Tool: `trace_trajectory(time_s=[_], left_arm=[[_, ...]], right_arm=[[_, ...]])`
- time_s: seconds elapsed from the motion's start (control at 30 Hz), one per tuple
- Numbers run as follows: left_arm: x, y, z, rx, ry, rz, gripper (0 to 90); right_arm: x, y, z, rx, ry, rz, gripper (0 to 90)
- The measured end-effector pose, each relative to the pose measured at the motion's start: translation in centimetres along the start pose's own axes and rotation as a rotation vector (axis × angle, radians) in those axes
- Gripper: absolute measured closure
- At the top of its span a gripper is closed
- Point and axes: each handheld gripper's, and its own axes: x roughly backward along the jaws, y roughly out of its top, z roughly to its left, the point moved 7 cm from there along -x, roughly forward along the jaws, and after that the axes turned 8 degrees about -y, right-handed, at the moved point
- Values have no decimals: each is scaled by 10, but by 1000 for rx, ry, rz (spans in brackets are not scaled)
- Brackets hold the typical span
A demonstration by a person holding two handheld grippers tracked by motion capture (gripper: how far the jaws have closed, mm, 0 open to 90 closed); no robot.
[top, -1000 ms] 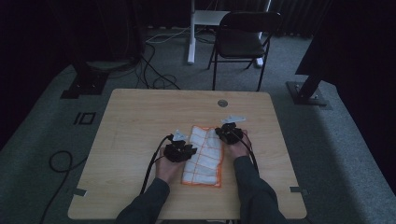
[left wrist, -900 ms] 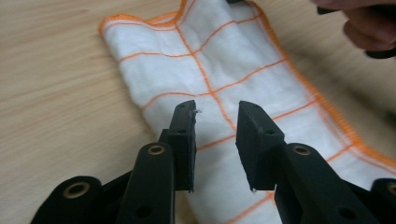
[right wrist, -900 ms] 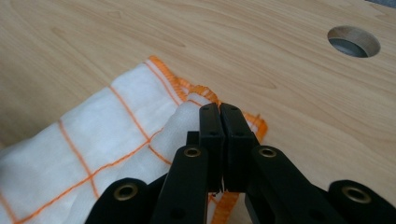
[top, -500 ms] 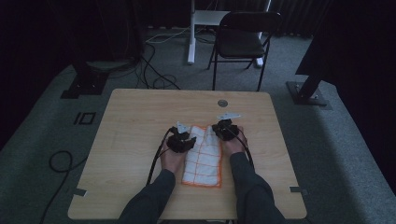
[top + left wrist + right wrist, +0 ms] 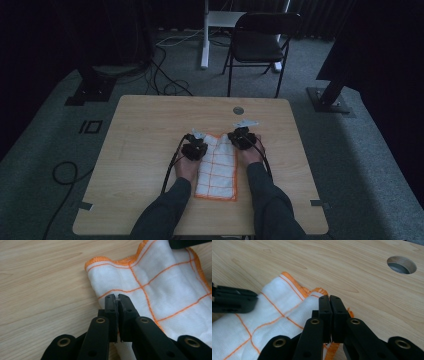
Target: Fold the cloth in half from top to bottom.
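Observation:
A white cloth (image 5: pixel 217 167) with an orange grid and orange hem lies lengthwise on the wooden table (image 5: pixel 145 130), between the person's two hands. My left gripper (image 5: pixel 200 142) is at its far left corner. In the left gripper view the jaws (image 5: pixel 117 298) are shut, with a sliver of the cloth (image 5: pixel 165 287) pinched between them. My right gripper (image 5: pixel 236 139) is at the far right corner, shut (image 5: pixel 329 298) on the hem of the cloth (image 5: pixel 274 315). The far edge of the cloth is bunched and slightly raised between the two grippers.
A round cable hole (image 5: pixel 238 110) (image 5: pixel 401 265) sits in the table beyond the right gripper. Bare wood surrounds the cloth on all sides. A black folding chair (image 5: pixel 260 45) and cables stand on the floor behind the table.
The left gripper moved forward and both grippers drew closer together. The cloth, earlier slanted, now lies straight and narrower.

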Motion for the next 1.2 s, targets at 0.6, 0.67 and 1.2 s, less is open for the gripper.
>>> trace_trajectory(time_s=[0.6, 0.67, 1.2], left_arm=[[6, -7, 14, 99, 16, -48, 734], [6, -7, 13, 95, 15, -40, 737], [22, -6, 7, 50, -13, -61, 761]], right_arm=[[-13, -6, -11, -31, -56, 59, 783], [-17, -10, -10, -31, -47, 81, 797], [-15, -16, -15, -35, -68, 93, 728]])
